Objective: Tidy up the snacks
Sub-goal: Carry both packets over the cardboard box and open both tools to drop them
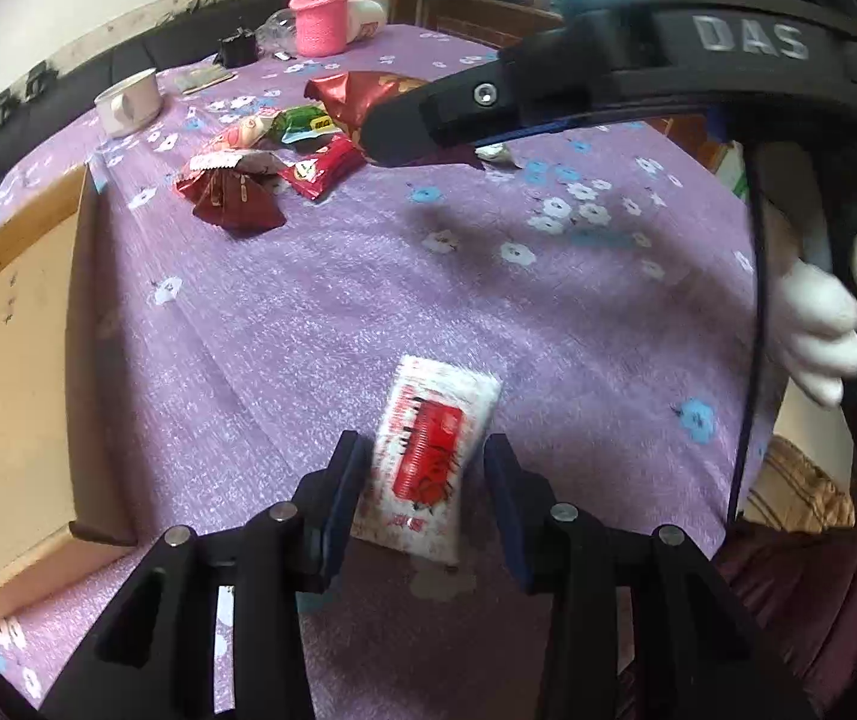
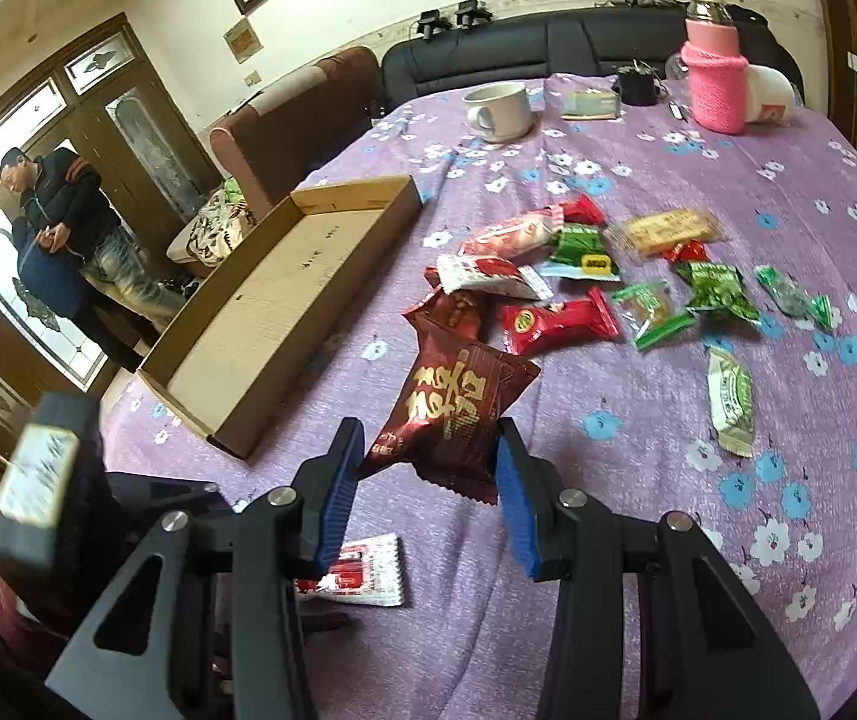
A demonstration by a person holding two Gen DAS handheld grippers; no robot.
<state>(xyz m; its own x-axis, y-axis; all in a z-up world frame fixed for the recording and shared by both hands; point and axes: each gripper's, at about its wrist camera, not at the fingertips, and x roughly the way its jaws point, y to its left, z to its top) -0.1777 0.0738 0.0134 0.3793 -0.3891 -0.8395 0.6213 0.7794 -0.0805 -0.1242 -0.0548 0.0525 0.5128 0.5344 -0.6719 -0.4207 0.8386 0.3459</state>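
My left gripper (image 1: 425,450) is shut on a white snack packet with a red label (image 1: 428,456), held just above the purple tablecloth; the packet also shows in the right wrist view (image 2: 368,570). My right gripper (image 2: 428,438) is shut on a dark red snack bag with gold characters (image 2: 458,408), lifted over the table; the bag shows in the left wrist view (image 1: 362,99) between the right gripper's fingers (image 1: 422,120). A pile of red, green and yellow snacks (image 2: 596,276) lies mid-table. An open cardboard box (image 2: 284,300) lies at the left.
A white mug (image 2: 500,111), a pink-sleeved bottle (image 2: 713,75), a white cup (image 2: 770,96) and small items stand at the table's far end. A black sofa (image 2: 518,42) is behind. A person (image 2: 62,216) stands by the door at left.
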